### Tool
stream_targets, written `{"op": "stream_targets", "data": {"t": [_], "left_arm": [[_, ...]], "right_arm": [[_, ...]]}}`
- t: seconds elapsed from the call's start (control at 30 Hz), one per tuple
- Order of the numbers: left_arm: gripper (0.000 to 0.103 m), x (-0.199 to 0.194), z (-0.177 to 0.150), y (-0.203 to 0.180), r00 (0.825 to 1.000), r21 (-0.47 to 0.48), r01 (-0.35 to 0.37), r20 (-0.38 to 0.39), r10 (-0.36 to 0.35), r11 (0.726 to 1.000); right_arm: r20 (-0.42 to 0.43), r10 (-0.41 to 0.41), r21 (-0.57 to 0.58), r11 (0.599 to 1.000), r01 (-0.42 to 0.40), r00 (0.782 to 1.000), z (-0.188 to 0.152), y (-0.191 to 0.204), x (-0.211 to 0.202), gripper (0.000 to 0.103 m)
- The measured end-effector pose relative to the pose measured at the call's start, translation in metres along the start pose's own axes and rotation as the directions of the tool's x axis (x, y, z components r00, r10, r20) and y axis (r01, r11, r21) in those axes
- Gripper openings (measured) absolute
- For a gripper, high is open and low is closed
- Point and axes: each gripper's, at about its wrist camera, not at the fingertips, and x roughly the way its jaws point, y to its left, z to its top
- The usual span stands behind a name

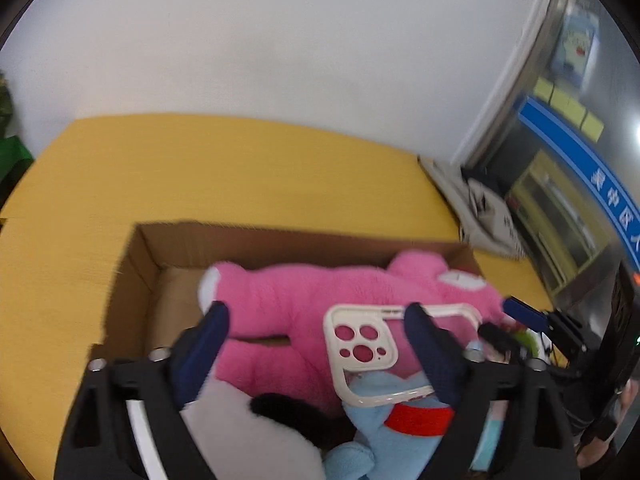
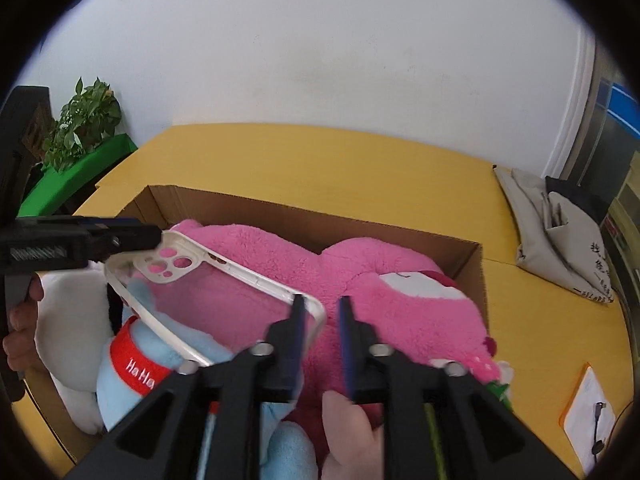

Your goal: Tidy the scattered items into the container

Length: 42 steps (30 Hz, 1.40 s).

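The clear phone case (image 1: pixel 370 354) was held flat just above the pink plush bear (image 1: pixel 304 296) and the blue plush toy (image 1: pixel 394 412) that already filled the cardboard box (image 1: pixel 140 264), seemingly so that it could be laid on top of the pile rather than dropped. It was carried between the two tools: the left gripper (image 1: pixel 316 320) was spread wide, with only its right finger seen against the case's long edge, while the right gripper (image 2: pixel 322 308) was narrowly parted, its left finger at the case's far corner. Both grippers were levelled low over the box on the yellow table (image 2: pixel 320 160), angled slightly downward; whether either truly pinched the rim could not be told.
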Motion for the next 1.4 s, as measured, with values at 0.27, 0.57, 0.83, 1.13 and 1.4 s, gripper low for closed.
{"op": "stream_targets", "data": {"t": [0.27,0.57,0.83,1.13,1.4], "left_arm": [[0.103,-0.103,-0.075,-0.007,0.996,0.115,0.011,0.089,-0.022,0.993],[0.103,-0.151,-0.190,-0.030,0.986,0.114,-0.132,0.113,0.119,0.985],[0.103,-0.181,-0.226,-0.041,0.974,0.070,-0.173,0.160,0.160,0.982],[0.103,-0.195,-0.237,-0.060,0.969,0.102,-0.185,0.188,0.164,0.977],[0.103,-0.198,-0.244,-0.072,0.970,0.122,-0.183,0.183,0.159,0.976]], "right_arm": [[0.103,0.018,0.150,0.988,-0.033,0.994,-0.045,-0.008,-0.093,0.081],[0.083,-0.092,0.134,0.988,0.081,0.992,-0.141,0.045,-0.150,0.081],[0.088,-0.102,0.124,0.988,0.091,0.991,-0.171,0.059,-0.179,0.081],[0.110,-0.088,0.115,0.990,0.075,0.990,-0.185,0.071,-0.203,0.081],[0.119,-0.097,0.126,0.989,0.082,0.988,-0.192,0.070,-0.212,0.081]]}}
